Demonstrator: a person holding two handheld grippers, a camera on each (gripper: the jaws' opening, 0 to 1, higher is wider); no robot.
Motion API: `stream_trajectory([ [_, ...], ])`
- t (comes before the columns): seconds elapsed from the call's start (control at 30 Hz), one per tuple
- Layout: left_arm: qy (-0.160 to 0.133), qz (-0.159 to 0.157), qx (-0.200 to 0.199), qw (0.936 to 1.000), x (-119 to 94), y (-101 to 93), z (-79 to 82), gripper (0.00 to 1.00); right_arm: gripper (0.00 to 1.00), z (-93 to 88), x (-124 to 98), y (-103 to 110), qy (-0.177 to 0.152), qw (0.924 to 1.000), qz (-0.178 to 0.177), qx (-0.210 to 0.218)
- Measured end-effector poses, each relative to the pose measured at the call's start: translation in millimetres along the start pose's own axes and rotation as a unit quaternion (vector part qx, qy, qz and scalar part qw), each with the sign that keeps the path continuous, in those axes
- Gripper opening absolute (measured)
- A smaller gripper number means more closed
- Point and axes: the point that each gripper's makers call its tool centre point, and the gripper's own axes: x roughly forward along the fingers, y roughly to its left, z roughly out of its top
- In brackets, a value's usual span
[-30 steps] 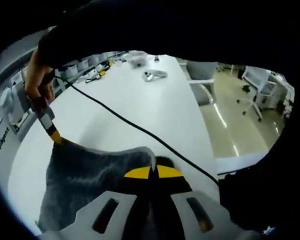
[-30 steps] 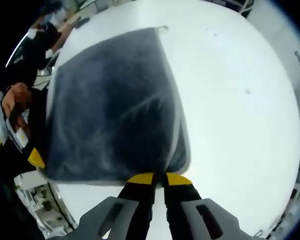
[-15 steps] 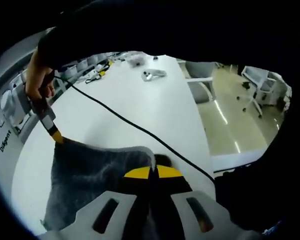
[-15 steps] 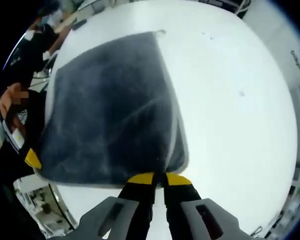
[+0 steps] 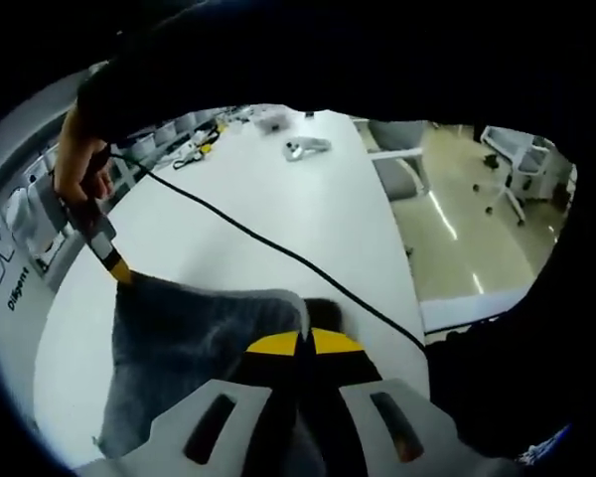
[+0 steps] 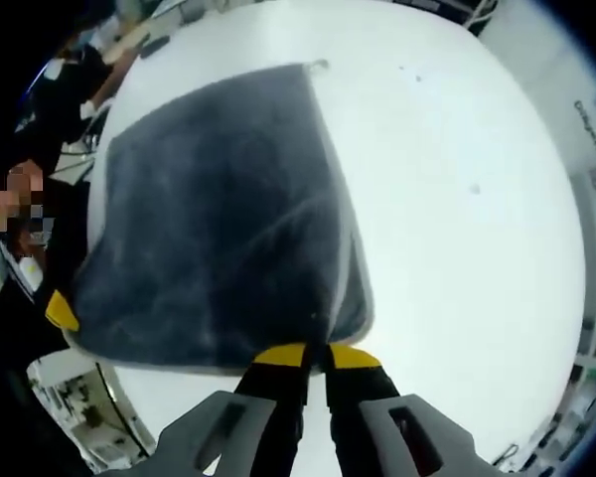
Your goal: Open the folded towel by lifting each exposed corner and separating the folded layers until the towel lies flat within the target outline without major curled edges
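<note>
Right gripper view had my right hand-held gripper (image 6: 315, 353) pinched tight on a corner of the dark grey towel (image 6: 219, 229), spread above the white counter (image 6: 457, 199). My left hand-held gripper (image 5: 305, 342) clamped another corner, yellow tips together. A black cable (image 5: 268, 243) crossed the counter. No containers close enough to read their contents.
</note>
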Motion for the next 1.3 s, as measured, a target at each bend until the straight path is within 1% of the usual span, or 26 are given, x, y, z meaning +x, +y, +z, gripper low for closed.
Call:
stream_trajectory([
  [0.07, -0.005, -0.001, -0.007, 1.0, -3, 1.0, 0.0, 0.01, 0.03, 3.1, -1, 0, -0.001, 1.0, -0.005, 0.0],
  [0.13, -0.009, 0.005, -0.011, 0.9999, -7, 4.3, -0.3, 0.01, 0.03, 5.7, -1, 1, -0.002, 1.0, -0.007, 0.002],
  [0.2, -0.013, 0.01, -0.012, 0.9998, -12, 7.3, -0.5, 0.01, 0.03, 6.6, 0, 5, 0.004, 0.9999, -0.01, 0.009],
  [0.27, -0.018, 0.014, -0.014, 0.9996, -16, 9.3, 0.3, 0.01, 0.03, 8.4, -2, 5, 0.005, 0.9999, -0.011, 0.009],
  [0.3, -0.021, 0.015, -0.016, 0.9995, -19, 10.1, 1.1, 0.01, 0.03, 9.8, -4, 0, 0.003, 0.9999, -0.011, 0.011],
  [0.43, -0.028, 0.019, -0.017, 0.9993, -25, 10.9, 3.1, 0.01, 0.03, 12.7, -8, 2, 0.002, 0.9998, -0.013, 0.014],
  [0.57, -0.034, 0.021, -0.013, 0.9991, -30, 11.1, 3.9, 0.01, 0.02, 13.8, -13, 2, 0.002, 0.9998, -0.021, 0.002],
  [0.7, -0.036, 0.022, -0.01, 0.999, -33, 11.6, 2.8, 0.01, 0.02, 17.6, -18, 5, -0.005, 0.9998, -0.015, 0.013],
  [0.8, -0.038, 0.024, -0.011, 0.9989, -35, 13.4, 2.6, 0.01, 0.02, 21.4, -19, 10, -0.012, 0.9998, -0.004, 0.014],
  [0.93, -0.035, 0.043, -0.008, 0.9984, -39, 22.5, 0.1, 0.01, 0.02, 25.7, -19, 8, -0.019, 0.9997, -0.001, 0.018],
  [1.03, -0.041, 0.049, -0.018, 0.9978, -43, 27.8, -0.9, 0.01, 0.02, 26.1, -18, -1, -0.018, 0.9986, -0.013, 0.048],
  [1.07, -0.044, 0.052, -0.022, 0.9974, -45, 26.8, -2.2, 0.01, 0.02, 26.6, -18, -5, -0.017, 0.9982, -0.016, 0.056],
  [1.17, -0.049, 0.057, -0.032, 0.9967, -50, 29.4, -5.4, 0.01, 0.02, 29.1, -18, -8, -0.019, 0.9976, -0.018, 0.064],
  [1.23, -0.052, 0.061, -0.038, 0.996, -54, 32.1, -7.5, 0.01, 0.02, 39.7, -21, 1, -0.021, 0.9976, -0.011, 0.065],
  [1.3, -0.057, 0.067, -0.044, 0.9952, -58, 35.1, -9.9, 0.01, 0.02, 44.2, -22, 3, -0.019, 0.9979, -0.009, 0.062],
])
